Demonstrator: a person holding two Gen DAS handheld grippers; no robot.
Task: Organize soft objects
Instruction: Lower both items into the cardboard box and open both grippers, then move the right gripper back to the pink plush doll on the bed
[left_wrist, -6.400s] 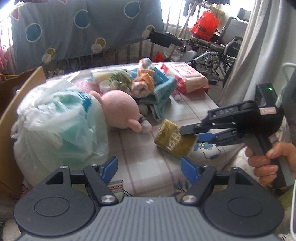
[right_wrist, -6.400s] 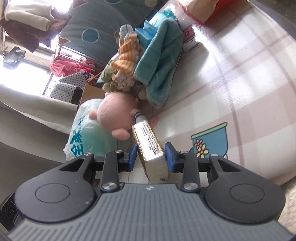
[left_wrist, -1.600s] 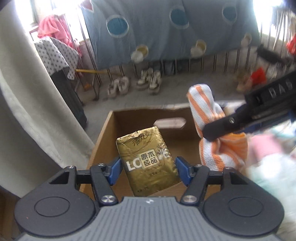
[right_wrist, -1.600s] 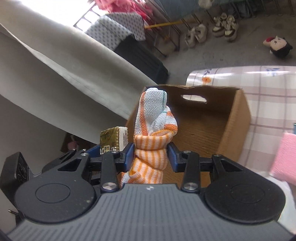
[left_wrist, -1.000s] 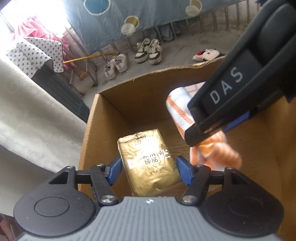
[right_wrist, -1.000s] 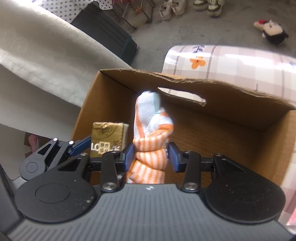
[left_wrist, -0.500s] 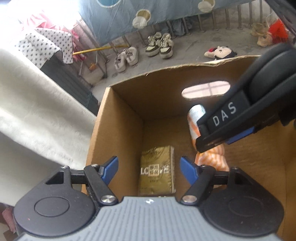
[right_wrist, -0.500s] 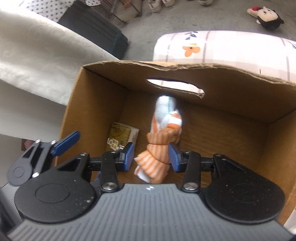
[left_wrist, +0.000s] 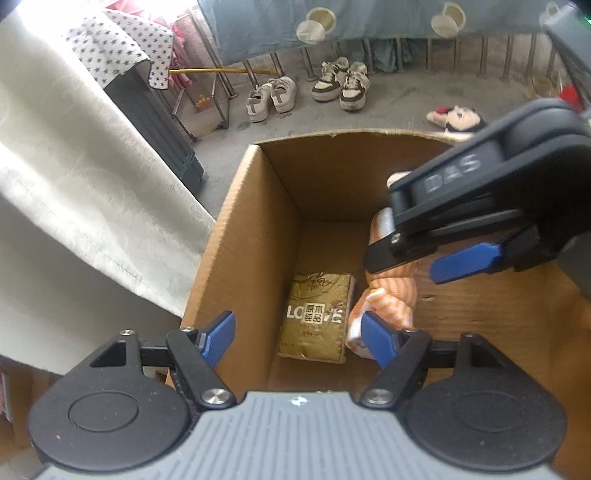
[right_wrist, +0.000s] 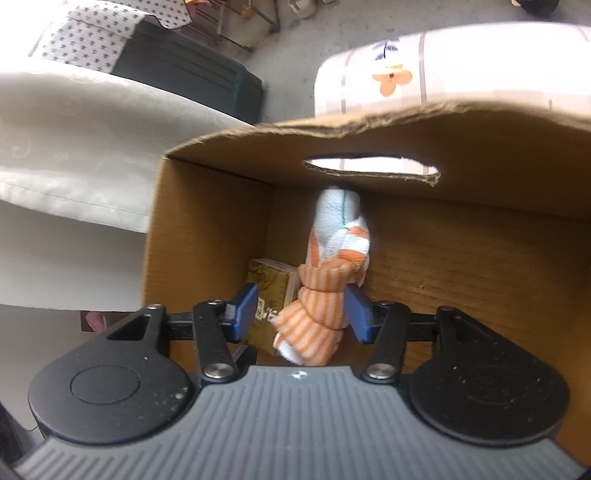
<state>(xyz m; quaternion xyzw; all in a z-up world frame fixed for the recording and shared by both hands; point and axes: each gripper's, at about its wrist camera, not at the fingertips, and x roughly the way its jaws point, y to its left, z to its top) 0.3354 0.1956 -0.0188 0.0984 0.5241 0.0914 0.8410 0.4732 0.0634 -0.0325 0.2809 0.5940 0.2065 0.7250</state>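
Note:
A gold tissue pack (left_wrist: 314, 317) lies flat on the floor of an open cardboard box (left_wrist: 236, 236); it also shows in the right wrist view (right_wrist: 271, 291). An orange-and-white striped knotted towel (right_wrist: 328, 280) rests in the box beside the pack, leaning towards the far wall; it shows in the left wrist view (left_wrist: 391, 295) too. My left gripper (left_wrist: 299, 332) is open and empty above the box. My right gripper (right_wrist: 301, 306) is open, its jaws standing to either side of the towel without pinching it; it shows from the side in the left wrist view (left_wrist: 443, 254).
The box (right_wrist: 480, 236) has a hand slot in its far wall (right_wrist: 369, 166). A white curtain (left_wrist: 74, 206) hangs left of it. A checked tablecloth (right_wrist: 443, 62) lies behind. Shoes (left_wrist: 306, 88) and a plush toy (left_wrist: 458, 118) sit on the concrete floor beyond.
Both grippers carried their items over the box and lowered them in. The left let go of the tissue pack, which now lies flat. The right has opened off the towel.

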